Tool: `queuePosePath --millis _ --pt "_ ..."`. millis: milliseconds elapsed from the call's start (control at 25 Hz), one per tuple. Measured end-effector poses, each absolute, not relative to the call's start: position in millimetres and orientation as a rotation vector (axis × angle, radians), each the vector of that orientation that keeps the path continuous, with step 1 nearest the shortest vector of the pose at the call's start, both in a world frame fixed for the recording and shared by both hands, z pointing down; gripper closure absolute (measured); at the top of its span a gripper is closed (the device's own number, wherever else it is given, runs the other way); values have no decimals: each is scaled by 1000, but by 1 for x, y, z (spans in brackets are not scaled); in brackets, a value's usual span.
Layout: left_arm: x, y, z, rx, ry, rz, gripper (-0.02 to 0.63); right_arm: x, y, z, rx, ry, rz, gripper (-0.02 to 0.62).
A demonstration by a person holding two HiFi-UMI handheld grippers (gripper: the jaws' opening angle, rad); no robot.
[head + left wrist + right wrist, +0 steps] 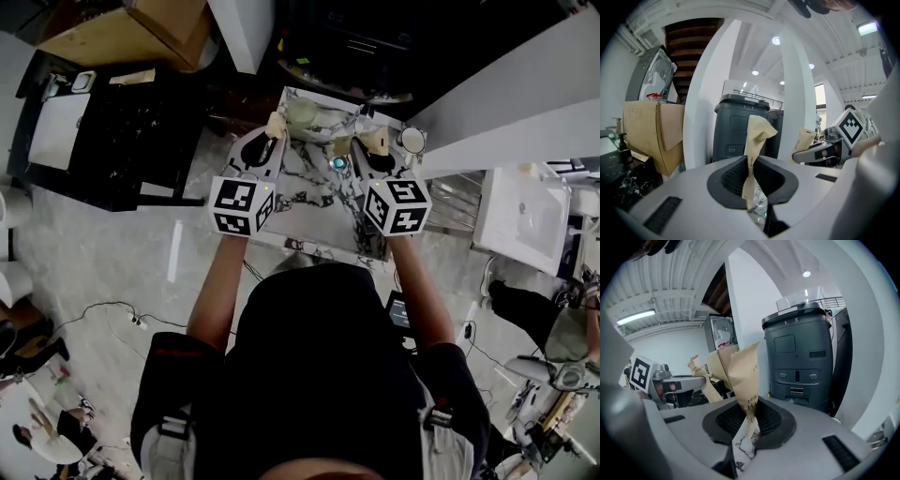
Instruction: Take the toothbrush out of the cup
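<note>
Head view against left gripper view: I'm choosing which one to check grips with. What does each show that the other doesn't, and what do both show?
Only the head view: the marker cube on the left gripper, and the grey floor around the person. Only the left gripper view: the ceiling lights, and a close look at the left jaws pinched on a tan paper wrapper with a zigzag top edge. Both: the right gripper with its marker cube, holding a second tan wrapper.
</note>
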State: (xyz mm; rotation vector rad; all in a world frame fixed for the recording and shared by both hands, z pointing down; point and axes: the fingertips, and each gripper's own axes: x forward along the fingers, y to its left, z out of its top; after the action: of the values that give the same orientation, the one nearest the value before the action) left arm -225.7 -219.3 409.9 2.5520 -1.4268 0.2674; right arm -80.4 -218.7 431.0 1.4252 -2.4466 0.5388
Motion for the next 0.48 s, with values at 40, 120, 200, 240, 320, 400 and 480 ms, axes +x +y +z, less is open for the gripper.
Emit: queuePosePath --millis 40,120,200,240,320,400,480 --pt "-227 -215 410 2546 -1427 259 558 -80 -216 429 1420 -2447 527 518" --pt "-230 -207 412 2538 -1425 250 558 -79 -212 424 1414 -2447 507 518" --pt "-232 -200 414 2532 -1419 247 558 -78 -208 421 1418 -2447 493 518" --pt "-232 -198 415 2530 -1416 248 558 -77 -206 420 1421 -2447 489 518" --pt "-233 -193 417 2532 -1414 257 558 -75 -203 419 1429 -2449 483 518" --pt "-233 -189 417 2535 -1423 275 558 -74 -201 419 1439 -2453 480 518" --pt "-231 -185 416 2536 -1433 279 558 -71 -198 417 1444 -2462 478 518"
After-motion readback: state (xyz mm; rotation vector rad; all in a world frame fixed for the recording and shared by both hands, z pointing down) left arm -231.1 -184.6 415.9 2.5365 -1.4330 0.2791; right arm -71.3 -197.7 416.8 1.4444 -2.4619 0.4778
